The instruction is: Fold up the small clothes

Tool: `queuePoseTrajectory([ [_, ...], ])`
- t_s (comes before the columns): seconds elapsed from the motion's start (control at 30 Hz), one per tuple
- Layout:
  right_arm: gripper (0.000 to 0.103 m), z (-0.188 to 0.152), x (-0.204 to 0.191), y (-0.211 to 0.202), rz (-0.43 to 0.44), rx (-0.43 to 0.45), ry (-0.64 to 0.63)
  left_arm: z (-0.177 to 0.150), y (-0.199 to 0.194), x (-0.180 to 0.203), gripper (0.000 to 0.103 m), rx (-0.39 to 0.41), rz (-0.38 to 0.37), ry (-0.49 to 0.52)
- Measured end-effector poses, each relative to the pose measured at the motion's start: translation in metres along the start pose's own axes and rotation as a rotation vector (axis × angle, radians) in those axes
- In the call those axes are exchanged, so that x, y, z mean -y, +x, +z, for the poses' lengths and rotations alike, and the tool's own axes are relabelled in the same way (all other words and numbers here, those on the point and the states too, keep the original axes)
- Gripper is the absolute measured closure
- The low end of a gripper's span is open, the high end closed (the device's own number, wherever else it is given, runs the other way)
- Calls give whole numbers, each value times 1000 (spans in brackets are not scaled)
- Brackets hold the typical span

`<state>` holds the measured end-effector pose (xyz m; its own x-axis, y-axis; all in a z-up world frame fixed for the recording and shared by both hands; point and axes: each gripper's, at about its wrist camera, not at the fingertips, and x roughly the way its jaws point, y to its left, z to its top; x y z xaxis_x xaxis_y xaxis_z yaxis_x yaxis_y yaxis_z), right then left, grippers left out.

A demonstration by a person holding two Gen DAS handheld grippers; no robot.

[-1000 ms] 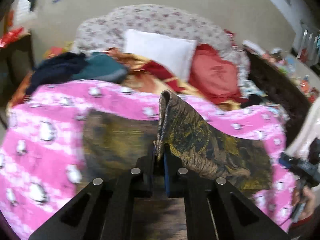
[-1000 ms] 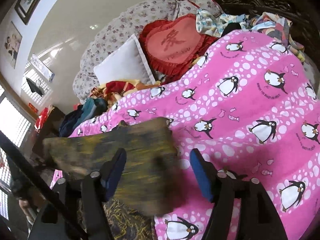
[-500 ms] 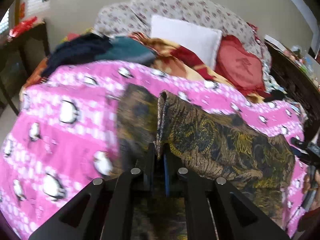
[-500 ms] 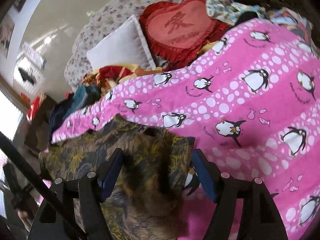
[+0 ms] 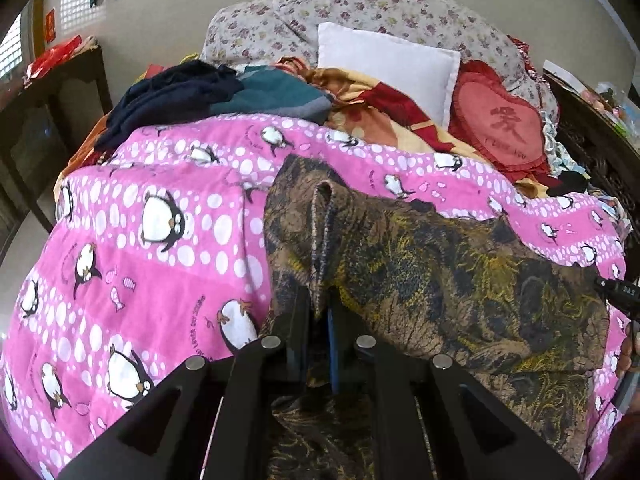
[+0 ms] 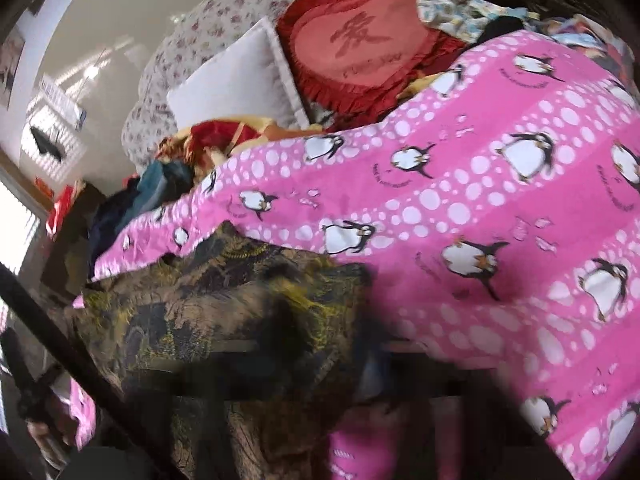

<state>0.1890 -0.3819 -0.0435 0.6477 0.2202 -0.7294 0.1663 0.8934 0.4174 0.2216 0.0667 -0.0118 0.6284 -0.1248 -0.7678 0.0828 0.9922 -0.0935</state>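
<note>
Fabric: brown-and-gold patterned garment (image 5: 440, 280), soft woven stuff, draped across the pink penguin quilt (image 5: 140, 260) on the bed.
Left gripper: the left gripper (image 5: 320, 320) is nipped narrow on a raised ridge of that garment, and the pinched fold stands up straight ahead of the camera!
Right gripper: the right gripper (image 6: 304, 364) is a smear of motion blur at the bottom of its own view; I cannot tell whether it is wide or closed, or whether it has cloth.
Lie of the cloth: from the left gripper's pinch the garment runs away to the right, long axis across the bed, far end near the right gripper's side.
Key relation: the left grip sits at one end of the cloth, so the free length lies rightward, probably the direction any fold has to travel.
Nearer hand: the left one, already on the fabric.
Background: white pillow (image 5: 388, 64), red heart cushion (image 5: 504, 124), dark clothes pile (image 5: 180, 92) well behind.
Risk: a slack middle could bunch, I'd judge.
</note>
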Motion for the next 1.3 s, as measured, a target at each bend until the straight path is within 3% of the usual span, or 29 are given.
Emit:
queuePoseTrajectory([
  [0.17,98,12,-13,-28,-65,129,-68,2,-6,10,95,28,-34,21],
  [0.3,98,16,-7,-6,-208,132,-94,-9,32,15,95,-64,31,23],
  [0.37,98,15,0,8,-193,85,-71,-13,41,13,91,-81,45,17],
  [0.47,94,7,7,-11,-140,104,-30,-15,34,8,91,-66,25,21],
  [0.53,74,-1,9,-36,-98,115,-8,-15,31,5,91,-64,16,19],
  [0.57,49,-8,8,-49,-80,121,-2,-15,31,4,90,-67,12,18],
  [0.6,32,-14,5,-61,-55,126,-6,-15,31,3,91,-68,8,14],
  [0.63,31,-25,1,-72,-21,120,-22,-16,32,3,91,-68,7,9],
  [0.77,31,-60,-16,-74,44,42,-52,-21,33,6,91,-68,15,1],
  [0.83,41,-71,-23,-56,64,-19,-69,-22,32,6,91,-69,19,-2],
  [0.9,94,-75,-27,-44,10,-32,-114,-24,29,6,91,-74,16,-3],
  [1.07,95,-69,-32,-68,-64,81,-181,-31,11,-1,91,-56,5,7],
  [1.17,95,-70,-19,-51,-142,34,-162,-42,27,-9,91,-102,31,-11],
  [1.23,94,-75,-14,-38,-126,9,-155,-46,29,-12,91,-101,29,-18],
  [1.3,83,-77,-13,-44,-81,26,-130,-45,21,-13,91,-86,22,-18],
])
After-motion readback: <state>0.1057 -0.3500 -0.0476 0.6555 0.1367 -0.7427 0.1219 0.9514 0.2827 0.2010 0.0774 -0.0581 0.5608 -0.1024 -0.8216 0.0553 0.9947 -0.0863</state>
